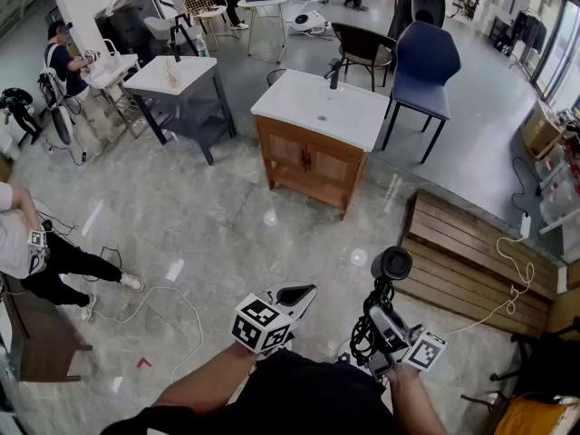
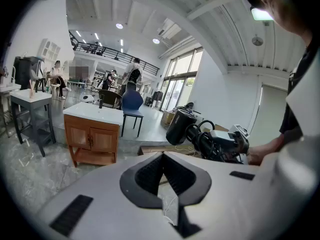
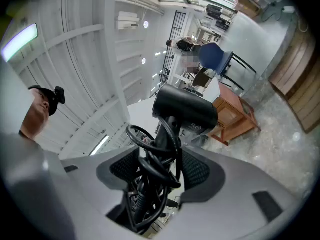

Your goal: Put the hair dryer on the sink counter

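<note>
The black hair dryer (image 1: 391,264) stands upright in my right gripper (image 1: 381,323), low in the head view and right of centre. Its cord is coiled round the handle. In the right gripper view the jaws press on the handle and cord, with the dryer's barrel (image 3: 185,110) above them. My left gripper (image 1: 294,294) is beside it to the left, shut and holding nothing; its pads (image 2: 150,174) meet at the tips. The sink counter (image 1: 349,125), a white top with a black tap on a wooden cabinet, stands farther ahead across the floor. It also shows as the sink counter (image 2: 85,112) and the cabinet (image 3: 232,111).
A slatted wooden platform (image 1: 471,254) lies to the right, with a white cable (image 1: 517,279) over it. A blue chair (image 1: 424,62) stands behind the sink. A dark table (image 1: 177,84) is at the left back. A person (image 1: 36,256) sits at the left edge; a cable (image 1: 154,295) trails on the floor.
</note>
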A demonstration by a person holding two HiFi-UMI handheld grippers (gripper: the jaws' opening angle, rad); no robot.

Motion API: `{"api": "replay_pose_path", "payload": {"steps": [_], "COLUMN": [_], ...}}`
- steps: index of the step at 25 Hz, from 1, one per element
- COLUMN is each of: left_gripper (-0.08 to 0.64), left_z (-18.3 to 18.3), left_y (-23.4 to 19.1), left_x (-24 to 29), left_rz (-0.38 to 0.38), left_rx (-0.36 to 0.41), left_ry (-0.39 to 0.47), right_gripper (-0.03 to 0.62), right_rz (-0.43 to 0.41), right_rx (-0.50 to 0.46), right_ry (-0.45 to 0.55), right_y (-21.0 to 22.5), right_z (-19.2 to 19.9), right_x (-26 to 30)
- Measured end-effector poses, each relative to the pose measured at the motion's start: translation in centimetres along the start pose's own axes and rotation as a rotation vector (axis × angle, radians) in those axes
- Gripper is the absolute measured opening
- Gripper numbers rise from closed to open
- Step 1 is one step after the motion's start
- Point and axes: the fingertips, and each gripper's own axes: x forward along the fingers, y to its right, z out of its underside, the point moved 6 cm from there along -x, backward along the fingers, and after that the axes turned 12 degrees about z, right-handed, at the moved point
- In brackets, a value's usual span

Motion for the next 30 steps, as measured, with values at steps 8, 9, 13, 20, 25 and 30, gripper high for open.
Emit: {"api": "replay_pose_path", "payload": {"steps": [8, 9, 13, 20, 25, 30], "left_gripper": [0.0, 0.0, 0.0, 0.0, 0.0, 0.0], "left_z": [-0.5, -0.6, -0.6, -0.7, -0.9, -0.7], "left_y": [0.4, 0.4, 0.2, 0.0, -1.1, -3.1], "left_x": [-0.1, -0.2, -0.2, -0.4, -1.6, -4.0], "left_rz": [0.001, 0.002, 0.004, 0.008, 0.024, 0.022], "left_rx": [0.007, 0.008, 0.016, 0.026, 0.036, 0.046], "left_ry": [0.006, 0.007, 0.007, 0.01, 0.013, 0.018], "right_gripper": [0.24, 0.24, 0.24, 0.244, 0.244, 0.244], "right_rz": [-0.034, -0.024, -0.021, -0.028, -0.008, 0.002], "right_rx": [0.008, 0.005, 0.001, -0.018, -0.058, -0.074], "right_ry": [0.004, 0.005, 0.01, 0.023, 0.025, 0.031], "right_y": [-1.2, -1.0, -1.0, -1.0, -2.0, -2.9], "right_z": [-0.3, -0.4, -0.3, -0.4, 0.0, 1.1], "right_x": [-0.1, -0.1, 0.0, 0.0, 1.2, 2.8]}}
